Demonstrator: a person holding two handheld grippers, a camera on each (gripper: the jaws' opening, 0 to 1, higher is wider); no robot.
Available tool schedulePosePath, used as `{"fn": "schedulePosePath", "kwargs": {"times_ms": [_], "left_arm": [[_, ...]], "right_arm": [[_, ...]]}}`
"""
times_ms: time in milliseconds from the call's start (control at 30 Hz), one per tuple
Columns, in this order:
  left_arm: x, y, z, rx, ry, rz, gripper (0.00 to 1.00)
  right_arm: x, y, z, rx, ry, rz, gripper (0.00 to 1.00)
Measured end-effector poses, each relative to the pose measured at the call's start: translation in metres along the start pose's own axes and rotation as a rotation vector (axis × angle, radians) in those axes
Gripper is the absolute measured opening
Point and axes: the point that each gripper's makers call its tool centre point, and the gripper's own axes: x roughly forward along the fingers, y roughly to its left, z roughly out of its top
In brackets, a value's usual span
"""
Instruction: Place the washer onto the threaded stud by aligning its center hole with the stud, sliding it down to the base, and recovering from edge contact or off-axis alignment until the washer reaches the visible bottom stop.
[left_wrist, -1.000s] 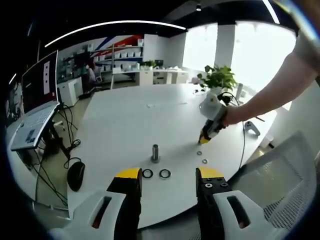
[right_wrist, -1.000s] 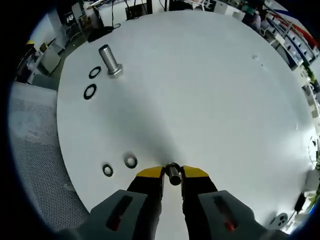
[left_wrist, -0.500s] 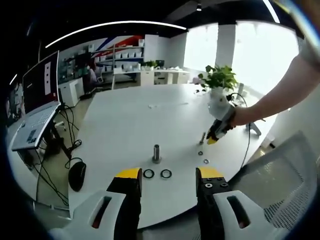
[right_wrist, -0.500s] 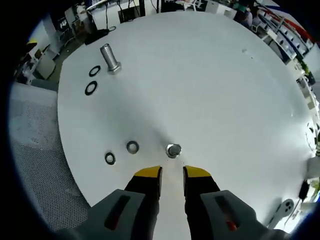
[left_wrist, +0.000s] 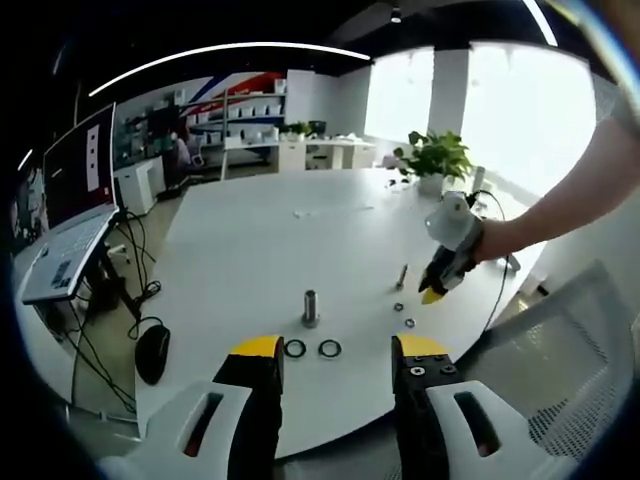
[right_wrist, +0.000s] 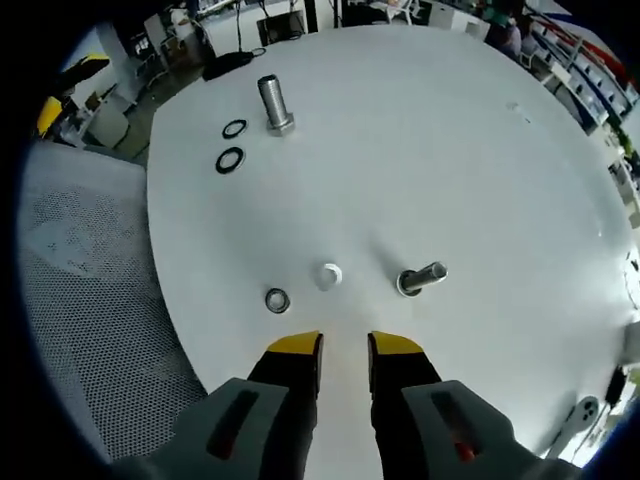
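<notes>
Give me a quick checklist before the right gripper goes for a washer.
1. Small threaded metal stud standing on the white round table: ok.
2. Right gripper empty, jaws parted: ok.
3. Two small silver washers lying free near the stud: ok.
4. Washer already on this stud: not ok, none seated.
5. Left gripper clear of the work, held back by the table edge: ok.
6. Which washer fits: cannot tell.

Open tabletop (right_wrist: 480, 150) ahead of right gripper (right_wrist: 344, 345), near stud (right_wrist: 421, 277) and two washers (right_wrist: 278, 299) just beyond fingers, far stud (right_wrist: 272, 103) well apart
</notes>
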Motion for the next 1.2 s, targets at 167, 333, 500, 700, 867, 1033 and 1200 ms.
{"fn": "schedulePosePath", "kwargs": {"times_ms": [167, 333, 500, 700, 867, 1033, 1200], "left_arm": [[0.000, 0.000, 0.001, -0.001, -0.006, -0.004, 0.41], [-0.001, 0.000, 0.002, -0.003, -0.012, -0.004, 0.41], [-0.001, 0.000, 0.003, -0.007, -0.019, -0.004, 0.41], [-0.001, 0.000, 0.002, -0.006, -0.010, -0.002, 0.41], [-0.001, 0.000, 0.003, -0.003, -0.015, -0.003, 0.41], [-0.001, 0.000, 0.003, -0.008, -0.018, -0.001, 0.41], [0.000, 0.000, 0.002, -0.003, -0.013, -0.006, 0.41]], "right_arm": [[0.004, 0.017, 0.003, 0.009, -0.021, 0.024, 0.22], [0.007, 0.023, 0.006, -0.004, -0.011, 0.032, 0.23], [0.010, 0.032, 0.011, -0.026, -0.009, 0.041, 0.24], [0.019, 0.041, 0.012, -0.033, 0.005, 0.054, 0.24], [0.021, 0.040, 0.011, -0.055, 0.003, 0.032, 0.21], [0.022, 0.034, 0.012, -0.147, 0.027, -0.012, 0.17], [0.025, 0.045, 0.014, -0.228, 0.042, 0.002, 0.11]]}}
